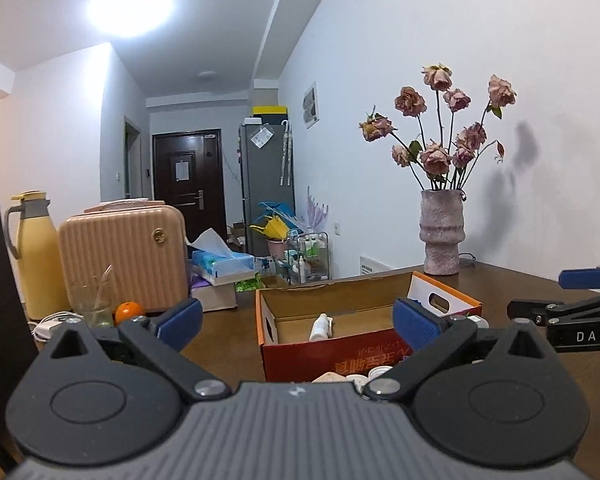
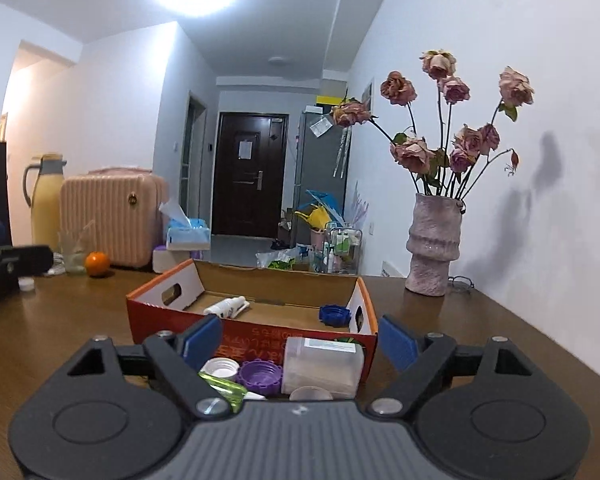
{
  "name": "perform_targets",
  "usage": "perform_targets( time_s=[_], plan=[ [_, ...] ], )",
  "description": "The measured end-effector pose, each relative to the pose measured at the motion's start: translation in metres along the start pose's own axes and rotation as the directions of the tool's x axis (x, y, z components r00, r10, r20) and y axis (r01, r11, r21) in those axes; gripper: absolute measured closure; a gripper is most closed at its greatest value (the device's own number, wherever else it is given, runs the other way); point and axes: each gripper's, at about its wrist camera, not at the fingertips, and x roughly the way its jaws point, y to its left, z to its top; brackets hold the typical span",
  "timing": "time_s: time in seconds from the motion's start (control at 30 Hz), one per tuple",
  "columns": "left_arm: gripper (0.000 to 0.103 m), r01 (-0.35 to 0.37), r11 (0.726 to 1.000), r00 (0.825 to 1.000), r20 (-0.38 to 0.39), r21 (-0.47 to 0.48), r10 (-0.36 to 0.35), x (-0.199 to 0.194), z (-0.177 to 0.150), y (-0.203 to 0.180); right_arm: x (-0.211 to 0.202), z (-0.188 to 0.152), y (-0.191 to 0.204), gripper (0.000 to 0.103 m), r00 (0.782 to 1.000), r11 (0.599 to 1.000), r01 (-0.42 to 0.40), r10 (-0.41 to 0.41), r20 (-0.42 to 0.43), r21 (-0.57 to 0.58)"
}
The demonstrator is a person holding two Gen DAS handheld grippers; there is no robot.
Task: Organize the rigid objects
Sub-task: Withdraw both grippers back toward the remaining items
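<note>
Bench (image 2: 480,344): brown wood surface carrying every item below; all positions are given relative to the cardboard box.

Cardboard box (image 2: 256,338): open-topped, red-orange outside, plain inside, cut-out handles in both end walls. Serves as the collecting bin. Already inside: a white spray bottle (image 2: 226,306) lying on its side toward the left end, and a blue cap (image 2: 334,314) toward the right end.

Clear plastic case (image 2: 322,366): rectangular and lidded, on the bench just in front of the box's near wall. Largest loose piece; judged the hardest to span, best taken across its narrow side.

Purple cap (image 2: 259,376): just left of the case, in front of the box.

White cap (image 2: 220,369): left of the purple cap, in front of the box. A green-yellow transparent item (image 2: 224,390) lies nearer still; what it is cannot be told.

Right gripper (image 2: 300,340): fingers spread wide with nothing between the pads; pointed nearly level over the loose pile toward the box.

Left gripper (image 1: 298,320): fingers at full spread, empty; likewise nearly level, facing the box from its other front corner.

Handling note, as a judgement: the step in hand is choosing the next loose piece. Dip the fingers nose-down before closing, since the pile sits low beneath them; take caps across the diameter; lift clear of the near wall before releasing; work one hand at a time, as both stand close together.
</note>
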Motion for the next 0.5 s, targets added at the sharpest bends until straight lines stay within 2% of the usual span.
perform_targets(
  time_s=[0.1, 0.23, 0.37, 0.43, 0.5],
  plan=[
    [0.000, -0.009, 1.000, 1.000, -0.006, -0.025, 0.009, -0.013, -0.002, 0.006, -0.011, -0.003, 0.003, 0.015, 1.000, 1.000, 0.013, -0.013, -0.009, 0.024],
    [0.000, -0.028, 0.999, 0.997, -0.066, -0.039, 0.025, -0.043, -0.011, 0.007, -0.034, -0.014, 0.008, 0.014, 0.999, 0.998, 0.043, -0.042, -0.018, 0.041],
    [0.000, 0.043, 0.995, 0.997, -0.057, -0.092, -0.048, -0.088, -0.033, 0.003, -0.068, -0.037, 0.013, 0.014, 0.998, 0.996, 0.051, -0.048, -0.044, 0.077],
    [0.000, 0.061, 0.991, 0.994, -0.085, -0.122, -0.071, -0.100, -0.045, 0.002, -0.086, -0.051, 0.015, 0.014, 0.998, 0.993, 0.039, -0.032, -0.060, 0.113],
    [0.000, 0.075, 0.987, 0.986, -0.138, -0.140, -0.094, -0.104, -0.053, -0.001, -0.101, -0.066, 0.019, 0.013, 0.996, 0.994, 0.032, -0.023, -0.088, 0.101]
  ],
)
